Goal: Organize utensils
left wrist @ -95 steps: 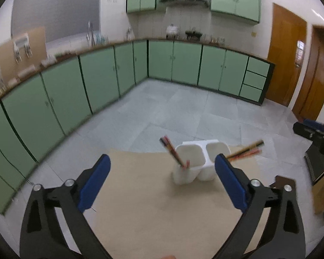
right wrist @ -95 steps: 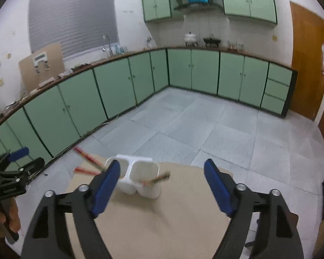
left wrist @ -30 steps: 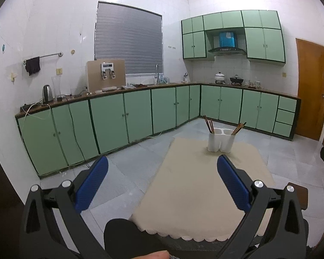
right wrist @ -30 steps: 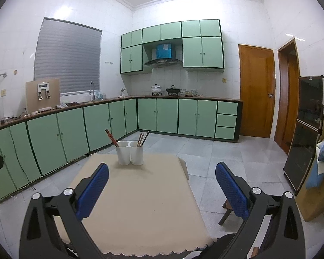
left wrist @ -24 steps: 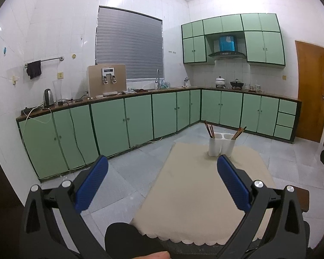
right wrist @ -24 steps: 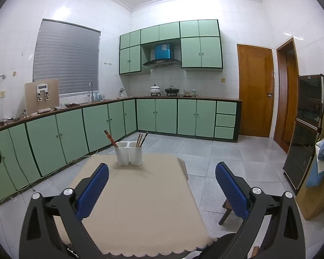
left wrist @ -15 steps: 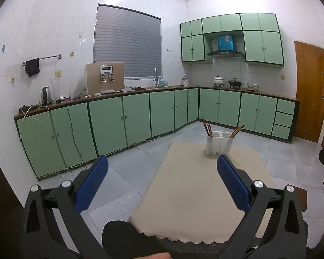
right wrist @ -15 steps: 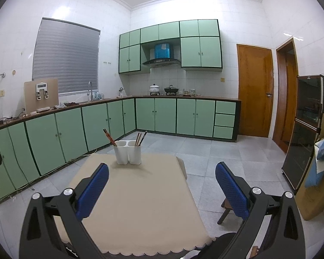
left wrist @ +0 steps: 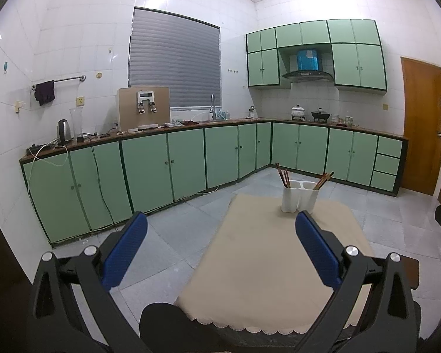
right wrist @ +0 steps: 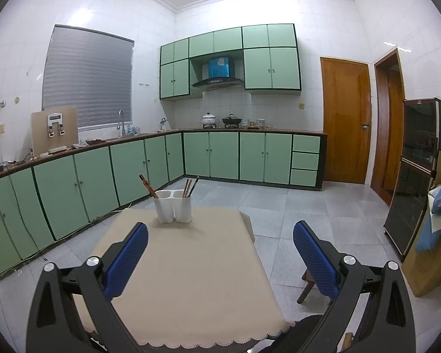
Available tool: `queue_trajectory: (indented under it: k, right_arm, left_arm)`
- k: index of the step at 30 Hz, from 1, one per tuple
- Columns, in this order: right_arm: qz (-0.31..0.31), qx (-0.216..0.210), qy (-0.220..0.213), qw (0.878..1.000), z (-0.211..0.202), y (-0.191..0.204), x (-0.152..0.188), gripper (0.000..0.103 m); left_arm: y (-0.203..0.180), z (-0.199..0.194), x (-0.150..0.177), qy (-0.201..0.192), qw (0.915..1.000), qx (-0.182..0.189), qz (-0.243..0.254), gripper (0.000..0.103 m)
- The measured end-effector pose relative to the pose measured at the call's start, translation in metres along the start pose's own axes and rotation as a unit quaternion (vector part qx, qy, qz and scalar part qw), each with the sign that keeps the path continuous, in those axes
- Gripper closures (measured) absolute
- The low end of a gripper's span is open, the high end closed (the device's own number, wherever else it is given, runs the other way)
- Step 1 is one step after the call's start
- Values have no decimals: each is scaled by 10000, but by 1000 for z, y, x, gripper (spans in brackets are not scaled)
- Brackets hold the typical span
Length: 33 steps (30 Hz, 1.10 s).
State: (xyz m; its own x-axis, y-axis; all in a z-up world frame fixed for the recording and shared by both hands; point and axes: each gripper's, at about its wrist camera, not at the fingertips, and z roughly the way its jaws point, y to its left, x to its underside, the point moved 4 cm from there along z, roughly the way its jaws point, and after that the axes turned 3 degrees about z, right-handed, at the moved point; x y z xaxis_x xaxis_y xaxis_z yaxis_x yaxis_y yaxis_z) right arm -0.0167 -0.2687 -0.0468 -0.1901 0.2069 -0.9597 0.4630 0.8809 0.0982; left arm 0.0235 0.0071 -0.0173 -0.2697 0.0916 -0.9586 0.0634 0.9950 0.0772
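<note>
Both grippers pulled back; holder (right wrist: 173, 209) far across tablecloth (right wrist: 191, 279).

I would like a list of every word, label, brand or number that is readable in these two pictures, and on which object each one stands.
No text can be read in either view.
Water dispenser: its small display panel is too blurred to read.
Blue range hood: a pale mark on its front, too small to read.
White utensil holder: no print visible.
Left gripper and right gripper: no markings visible.
</note>
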Motion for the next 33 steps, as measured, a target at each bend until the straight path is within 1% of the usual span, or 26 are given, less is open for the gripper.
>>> queue_trajectory:
  k: [33]
  right_arm:
    - [17, 11, -20, 10000, -5, -2, -4, 6]
  left_arm:
    - [-1, -3, -3, 14, 10000, -8, 20, 5]
